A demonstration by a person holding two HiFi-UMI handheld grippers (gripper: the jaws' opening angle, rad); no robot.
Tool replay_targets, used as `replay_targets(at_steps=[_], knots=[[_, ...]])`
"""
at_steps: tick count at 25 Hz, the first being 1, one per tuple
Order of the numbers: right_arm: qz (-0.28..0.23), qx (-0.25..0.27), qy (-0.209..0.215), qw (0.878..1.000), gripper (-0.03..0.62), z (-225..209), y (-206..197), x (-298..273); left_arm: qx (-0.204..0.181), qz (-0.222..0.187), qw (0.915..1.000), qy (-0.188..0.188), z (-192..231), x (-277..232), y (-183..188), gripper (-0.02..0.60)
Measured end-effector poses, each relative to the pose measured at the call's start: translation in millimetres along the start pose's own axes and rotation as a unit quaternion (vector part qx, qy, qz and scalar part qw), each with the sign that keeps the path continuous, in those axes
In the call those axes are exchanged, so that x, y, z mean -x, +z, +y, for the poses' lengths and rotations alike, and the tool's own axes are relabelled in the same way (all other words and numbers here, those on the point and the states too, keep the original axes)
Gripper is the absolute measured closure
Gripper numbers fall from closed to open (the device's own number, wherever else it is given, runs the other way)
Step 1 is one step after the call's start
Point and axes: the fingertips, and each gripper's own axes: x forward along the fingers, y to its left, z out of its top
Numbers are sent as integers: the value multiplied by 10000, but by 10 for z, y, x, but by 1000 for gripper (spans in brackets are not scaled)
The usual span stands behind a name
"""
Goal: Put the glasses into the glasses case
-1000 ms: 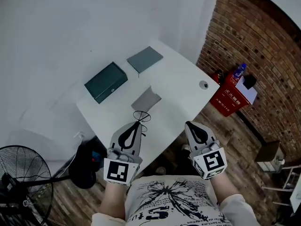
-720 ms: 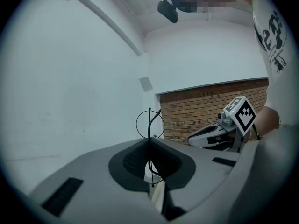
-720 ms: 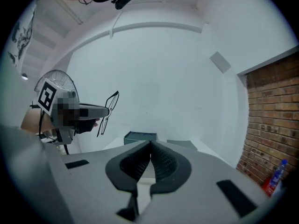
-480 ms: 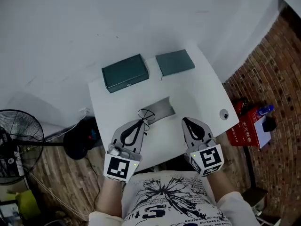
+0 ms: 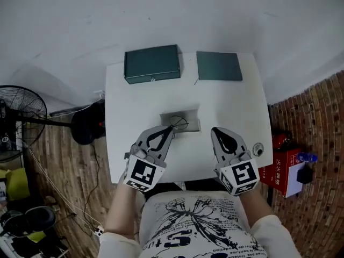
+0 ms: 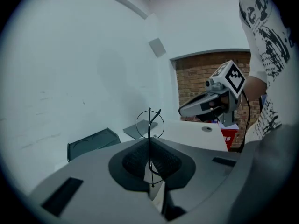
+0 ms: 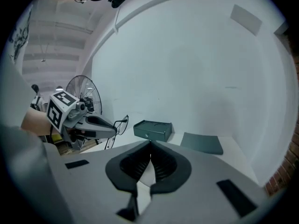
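A thin wire-framed pair of glasses [image 5: 178, 124] hangs in my left gripper [image 5: 171, 128], which is shut on its frame just above a grey cloth [image 5: 185, 116] in the middle of the white table [image 5: 123, 117]. In the left gripper view the glasses [image 6: 150, 123] stand upright out of the closed jaws of the left gripper [image 6: 150, 141]. The dark green glasses case [image 5: 152, 63] sits at the table's far edge, with a flat dark green piece [image 5: 219, 66] to its right. My right gripper [image 5: 214, 130] is shut and empty, near the table's front right. The right gripper view shows the case [image 7: 152, 129].
A round grommet [image 5: 258, 149] sits in the table's right front corner. A black fan [image 5: 16, 117] stands on the wooden floor to the left. A red box [image 5: 284, 165] lies on the floor to the right. A white wall runs behind the table.
The head view has swung round, so the table now lies square in front. The left gripper still holds the glasses and now has them over the grey cloth.
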Motion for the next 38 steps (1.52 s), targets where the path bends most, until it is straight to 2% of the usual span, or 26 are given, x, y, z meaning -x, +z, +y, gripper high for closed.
replay_targets(at_steps=[8,14,19,22,25,30,35,38], knots=[[181,-195,299,9992,579,-318,-290,-297,-96,806,9959,-392,59,-534,-440,566],[316,-326,338,9984,578,-434,-465,-428,-332,1462,9852,-835,49,-826,-750,566],[395,-463,316,9976,579,-515,-527,-497,-898,2080,9668,-1179,7,-1017,-966,566],[437,-445,331,9975,579,-528,-558,-492,-1356,2389,9509,-1428,-91,-1080,-1075,566],[485,-452,340,9972,579,-526,-603,-471,-1594,2742,9359,-1531,-127,-1109,-1214,566],[579,-463,353,9966,579,-524,-676,-469,-1743,3121,9173,-1755,-160,-1139,-1380,566],[639,-507,324,9961,579,-519,-706,-504,-1742,3275,9091,-1895,-200,-1201,-1448,566],[712,-511,306,9957,578,-523,-726,-525,-1752,3372,9014,-2075,-247,-1215,-1488,566]])
